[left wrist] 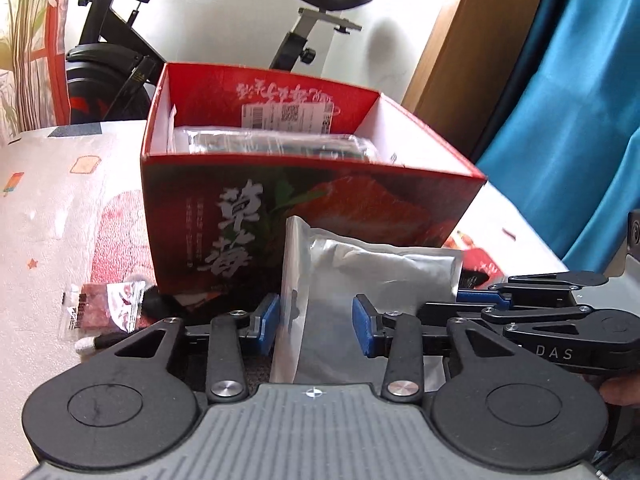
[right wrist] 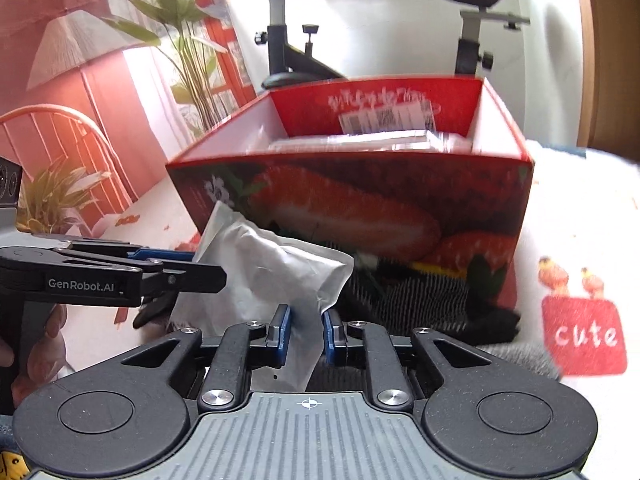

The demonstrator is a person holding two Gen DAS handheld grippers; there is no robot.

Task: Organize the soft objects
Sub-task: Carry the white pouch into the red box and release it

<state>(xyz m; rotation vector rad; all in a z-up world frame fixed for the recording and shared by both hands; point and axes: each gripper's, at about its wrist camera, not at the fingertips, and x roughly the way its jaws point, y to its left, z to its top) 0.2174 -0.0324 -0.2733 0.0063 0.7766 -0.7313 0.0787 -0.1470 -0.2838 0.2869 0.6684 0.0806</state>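
Observation:
A soft silver foil pouch [left wrist: 360,268] is held up in front of a red strawberry-print box [left wrist: 256,216]. My left gripper [left wrist: 315,324] is open, its blue pads on either side of the pouch's lower edge without pressing it. My right gripper [right wrist: 306,332] is shut on the pouch [right wrist: 276,276] near its lower corner. The box [right wrist: 360,208] holds clear-wrapped packets [left wrist: 280,144] inside. A black-and-white striped soft item [right wrist: 424,300] lies at the foot of the box in the right wrist view.
A small red packet [left wrist: 102,308] and a black-and-white stick lie on the patterned tablecloth [left wrist: 60,216] at the left. An exercise bike [left wrist: 120,60] stands behind the table. A blue curtain [left wrist: 580,120] hangs on the right. A red "cute" print [right wrist: 584,336] marks the cloth.

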